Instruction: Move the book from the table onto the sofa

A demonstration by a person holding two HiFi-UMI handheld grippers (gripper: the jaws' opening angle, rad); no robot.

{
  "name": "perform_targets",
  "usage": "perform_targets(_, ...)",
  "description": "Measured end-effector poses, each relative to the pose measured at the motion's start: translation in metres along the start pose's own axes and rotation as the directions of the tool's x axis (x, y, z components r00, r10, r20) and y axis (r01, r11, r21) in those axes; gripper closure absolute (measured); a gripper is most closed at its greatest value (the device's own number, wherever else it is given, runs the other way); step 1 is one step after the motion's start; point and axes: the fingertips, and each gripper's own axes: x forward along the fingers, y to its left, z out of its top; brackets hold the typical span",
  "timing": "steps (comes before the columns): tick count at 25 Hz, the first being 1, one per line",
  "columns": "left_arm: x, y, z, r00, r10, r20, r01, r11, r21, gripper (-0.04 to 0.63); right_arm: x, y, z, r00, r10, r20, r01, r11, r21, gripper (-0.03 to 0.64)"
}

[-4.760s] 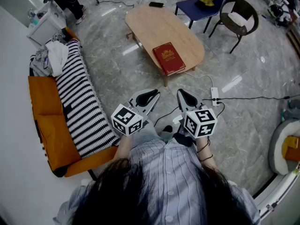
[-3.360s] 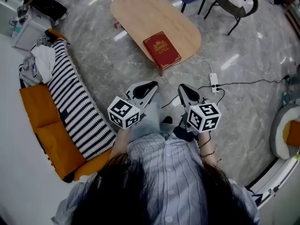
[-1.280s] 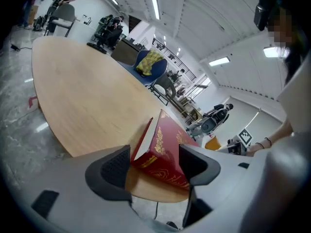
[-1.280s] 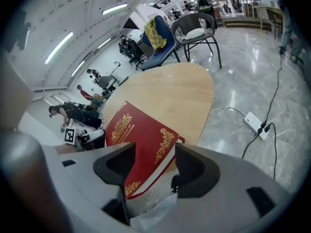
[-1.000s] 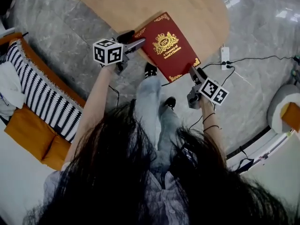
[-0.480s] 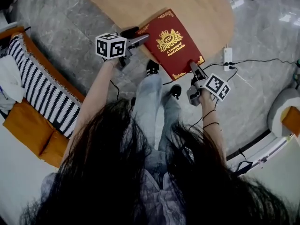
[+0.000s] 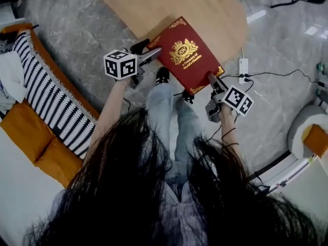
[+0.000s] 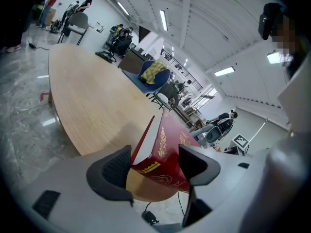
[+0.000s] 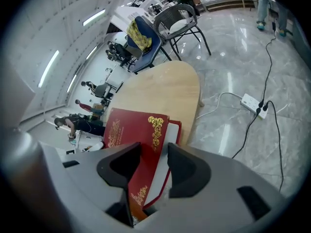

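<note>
The dark red book [image 7: 184, 53] with gold print is held between my two grippers, tilted just above the near end of the wooden table [image 7: 205, 9]. My left gripper [image 7: 154, 49] is shut on its left corner; in the left gripper view the book [image 8: 167, 149] fills the gap between that gripper's [image 8: 153, 164] jaws. My right gripper [image 7: 211, 78] grips the lower right corner, its jaws still closing on the book [image 9: 131, 130], whose cover and pages sit between the pads of the right gripper [image 9: 154, 161]. The orange sofa [image 7: 25, 127] lies at the left.
A black-and-white striped cushion [image 7: 56, 111] and a white cloth [image 7: 10, 81] lie on the sofa. A power strip [image 7: 243, 65] with cables lies on the marble floor right of the table. Chairs [image 9: 180, 18] stand beyond the table's far end. The person's legs are below the book.
The right gripper has closed on the book's lower right corner. Both grippers have risen, and the book has come up off the table with them.
</note>
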Motion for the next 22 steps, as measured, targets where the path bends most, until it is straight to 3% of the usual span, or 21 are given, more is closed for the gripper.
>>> perform_targets(9, -0.052, -0.099, -0.002, 0.998, 0.018, 0.068, -0.018, 1.0, -0.008, 0.293, -0.094, 0.026, 0.016, 0.998, 0.027, -0.059, -0.038, 0.98, -0.194, 0.434)
perform_targets(16, -0.091, -0.159, 0.024, 0.98, 0.078, 0.186, -0.078, 0.997, -0.006, 0.295, -0.144, 0.064, 0.047, 0.995, 0.093, -0.021, -0.095, 0.954, -0.283, 0.436)
perform_targets(22, -0.141, -0.2, 0.038, 0.956, 0.118, 0.27, -0.124, 0.992, 0.002, 0.296, -0.179, 0.112, 0.054, 0.985, 0.171, -0.012, -0.161, 0.899, -0.406, 0.439)
